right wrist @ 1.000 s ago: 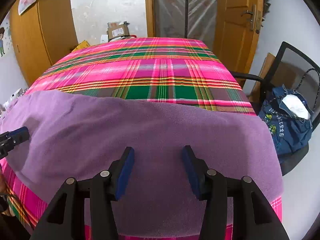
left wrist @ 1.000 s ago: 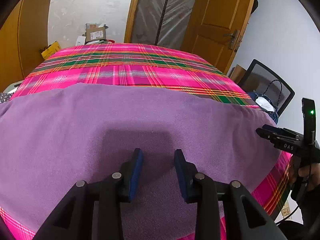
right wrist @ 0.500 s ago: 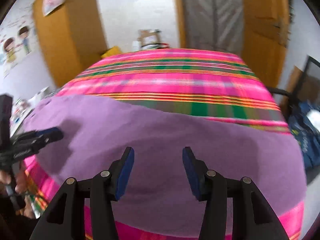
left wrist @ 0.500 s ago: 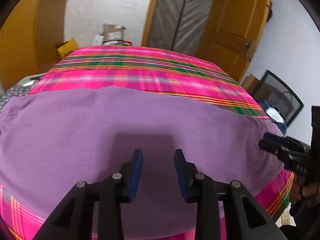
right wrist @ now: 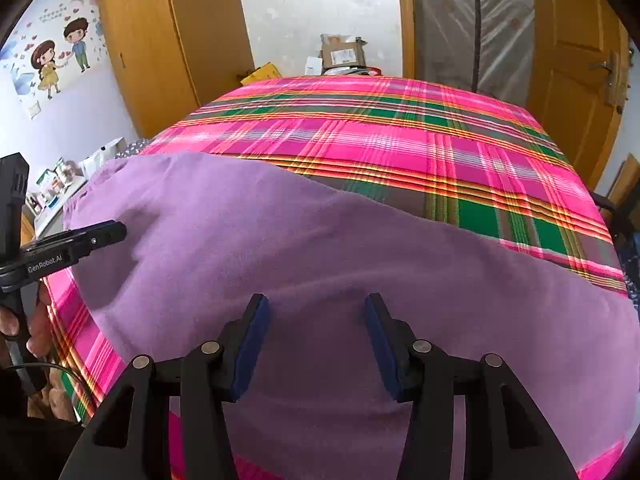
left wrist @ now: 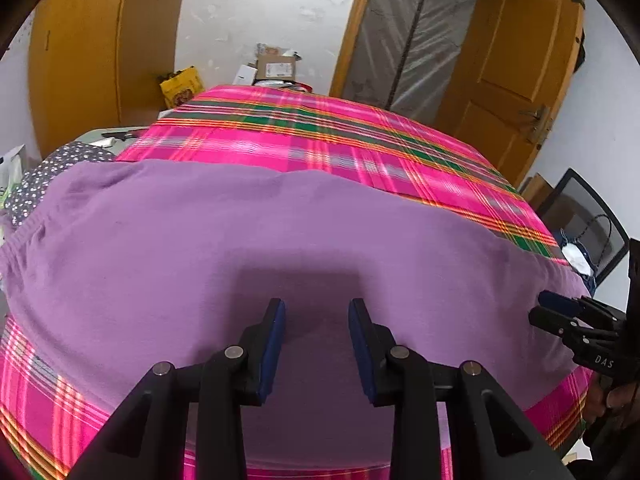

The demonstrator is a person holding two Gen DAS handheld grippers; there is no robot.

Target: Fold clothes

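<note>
claws: black (left wrist: 317, 344) | pads: blue (right wrist: 248, 344); silver screws

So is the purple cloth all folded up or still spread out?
Spread out: the purple cloth lies flat across the plaid bed cover. Whether it is doubled underneath, I cannot tell.

"GenRobot.AI" is printed on the left gripper (right wrist: 74, 240); "DAS" shows on the right gripper (left wrist: 560, 312)

Your garment (left wrist: 280, 240) lies on the bedcover (left wrist: 320, 136), across its near end. Beyond the bedcover's far edge sit boxes (left wrist: 276, 66), with a door (left wrist: 516, 68) far right of it and a chair (left wrist: 588, 224) at its right side.
</note>
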